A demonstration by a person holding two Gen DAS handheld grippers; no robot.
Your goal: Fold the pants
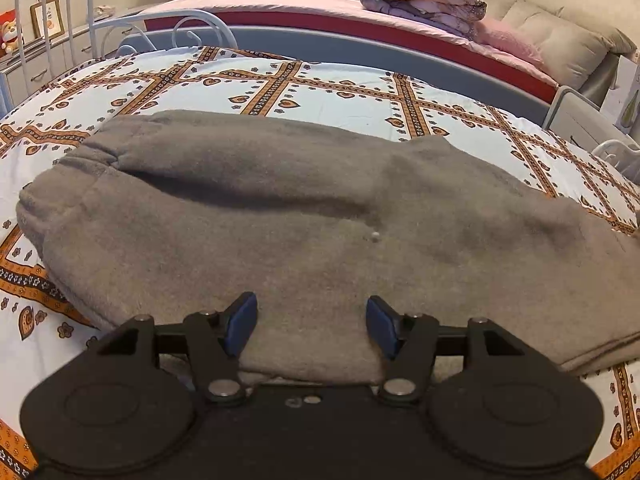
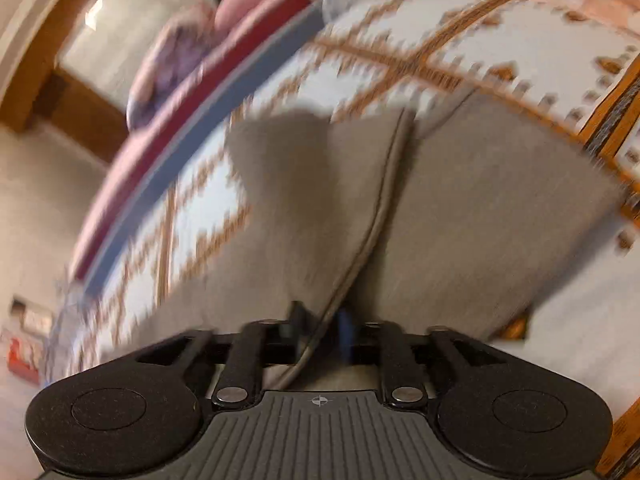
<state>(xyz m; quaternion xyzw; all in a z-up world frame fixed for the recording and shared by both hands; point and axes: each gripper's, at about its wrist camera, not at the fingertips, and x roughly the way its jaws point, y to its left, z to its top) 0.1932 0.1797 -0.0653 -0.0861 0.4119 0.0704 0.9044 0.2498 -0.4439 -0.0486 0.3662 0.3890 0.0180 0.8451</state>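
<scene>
Grey fleece pants [image 1: 280, 208] lie folded lengthwise across the patterned bedsheet [image 1: 320, 84], waistband at the left. My left gripper [image 1: 311, 320] hovers over their near edge, its blue pads [image 1: 242, 322] well apart and nothing pressed between them. The right wrist view is blurred by motion. There the pants [image 2: 460, 208] rise toward my right gripper [image 2: 320, 322]. A seamed edge [image 2: 384, 208] runs down between its fingers, which stand close together on the cloth.
A second bed with a pink cover [image 1: 280, 0] and a folded quilt [image 1: 424, 0] stands behind. A white metal bed frame [image 1: 52, 20] rises at the far left. Grey cushions [image 1: 560, 36] sit at the far right. Bare sheet surrounds the pants.
</scene>
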